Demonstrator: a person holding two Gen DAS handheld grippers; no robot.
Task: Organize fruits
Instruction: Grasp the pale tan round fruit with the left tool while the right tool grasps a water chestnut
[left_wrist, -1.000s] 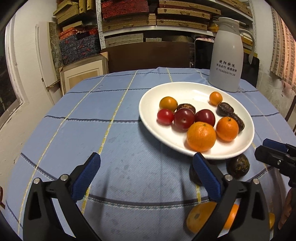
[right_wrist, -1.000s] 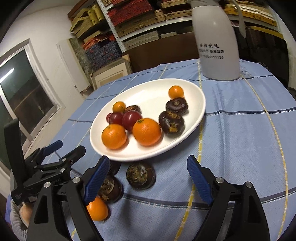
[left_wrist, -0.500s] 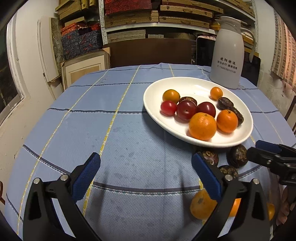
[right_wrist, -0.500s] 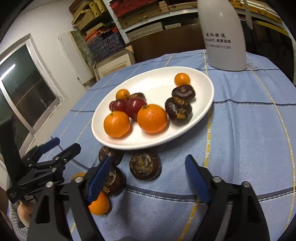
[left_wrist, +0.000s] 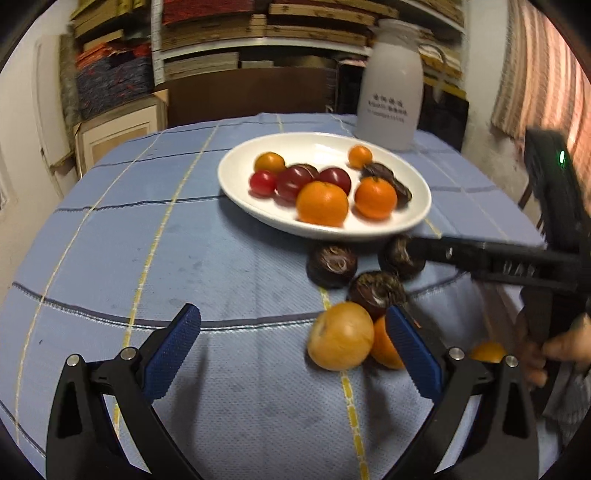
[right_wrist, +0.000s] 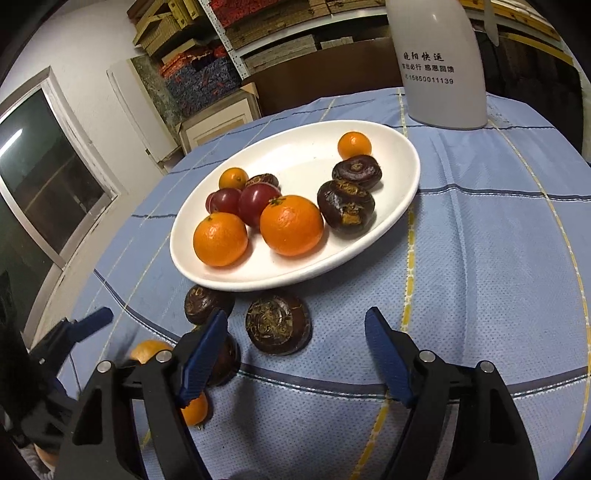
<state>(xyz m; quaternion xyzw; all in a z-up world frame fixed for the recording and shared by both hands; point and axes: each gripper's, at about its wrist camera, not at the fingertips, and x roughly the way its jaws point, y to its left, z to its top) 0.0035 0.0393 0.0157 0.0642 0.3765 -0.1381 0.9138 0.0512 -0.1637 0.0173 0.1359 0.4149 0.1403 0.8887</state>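
**Hand-held grippers spread over loose fruit beside the plate**

Right hand-held gripper (right_wrist: 295, 354): jaws spread wide, nothing between the blue pads. A dark brown water chestnut with a fibrous crown (right_wrist: 279, 322) lies on the surface just ahead of the gap, nearer the left finger. A second dark chestnut (right_wrist: 207, 303) sits just beyond that finger's tip, close under the plate rim. A third dark chestnut (right_wrist: 225, 360) is partly hidden behind the same finger, and a small orange fruit (right_wrist: 195, 410) shows below it.

Left hand-held gripper (left_wrist: 291, 347): jaws likewise released, holding nothing. A pale yellow-orange round fruit (left_wrist: 340, 336) lies on the surface just inside the right finger, touching an orange mandarin (left_wrist: 384, 345) partly covered by that finger. Contact between fruit and pad cannot be determined. Three dark chestnuts lie beyond these, between the gripper and the plate; the right gripper's black finger reaches across the rightmost one.

White oval ceramic plate (right_wrist: 402, 147): rests on the blue checked tablecloth (right_wrist: 480, 240) ahead of both grippers. It carries two large oranges (right_wrist: 291, 225), red plums (right_wrist: 258, 203), two small kumquat-like fruits (right_wrist: 354, 144) and dark chestnuts (right_wrist: 346, 208).

White thermos jug with black printed characters (right_wrist: 439, 62): upright behind the plate.
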